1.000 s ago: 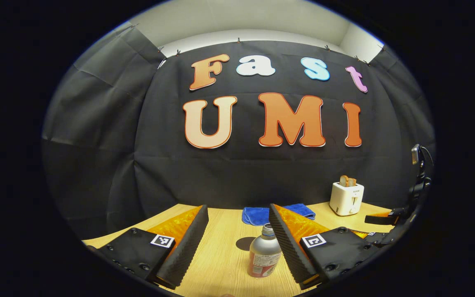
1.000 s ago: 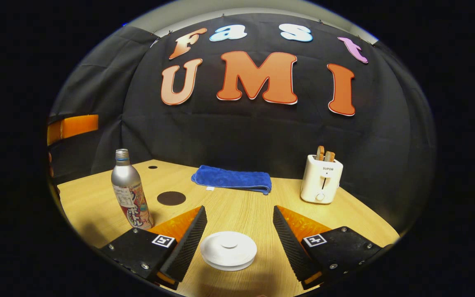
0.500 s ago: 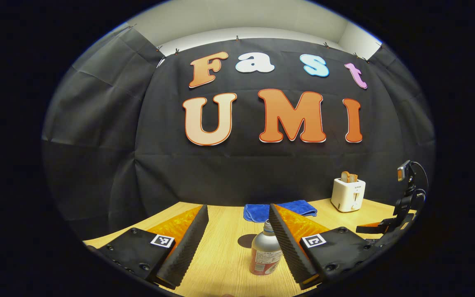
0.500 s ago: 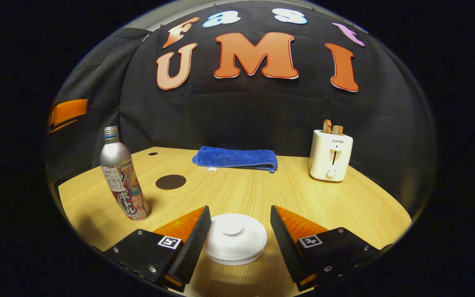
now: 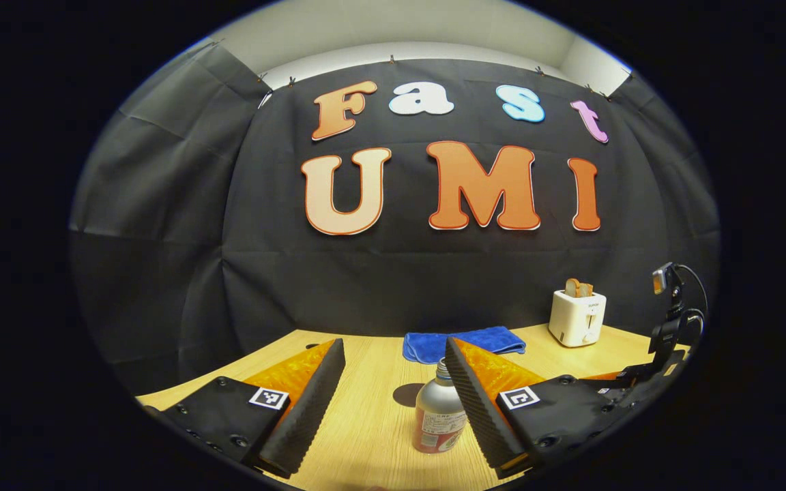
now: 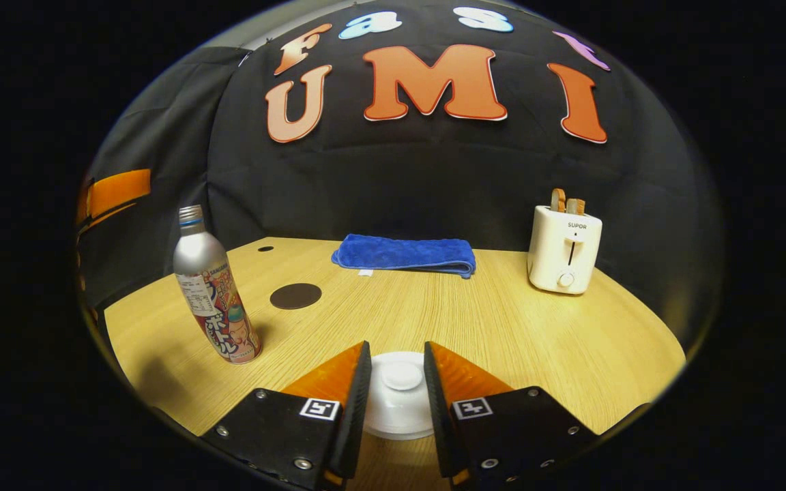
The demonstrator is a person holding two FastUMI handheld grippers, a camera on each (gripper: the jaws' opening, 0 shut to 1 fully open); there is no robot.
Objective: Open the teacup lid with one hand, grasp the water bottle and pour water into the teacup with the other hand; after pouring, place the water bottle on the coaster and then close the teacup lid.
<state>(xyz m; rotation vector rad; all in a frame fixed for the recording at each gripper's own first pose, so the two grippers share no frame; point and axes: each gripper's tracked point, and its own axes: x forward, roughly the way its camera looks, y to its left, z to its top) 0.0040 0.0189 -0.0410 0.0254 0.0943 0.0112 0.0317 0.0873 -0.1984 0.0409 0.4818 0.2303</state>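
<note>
While one bottle (image 6: 215, 293) stands: left hand-held gripper (image 5: 393, 343) agape; right hand-held gripper (image 6: 396, 345), one lid (image 6: 400, 406), unclear hold.

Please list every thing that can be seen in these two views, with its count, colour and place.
Tall metal water bottle: one, silver with a colourful label, upright at the table's left.
Round flat coaster: one, dark brown, behind the bottle.
Round teacup lid: one, white, table front, its knob between the right gripper's fingers.
Folded cloth: one, blue, at the table's back.
Toaster: one, white, two toast slices inside, back right.
Wooden table: one, light yellow.
Left gripper: black and orange, open, the bottle ahead by one finger.
Right gripper: black and orange, nearly closed around the lid's knob.
</note>
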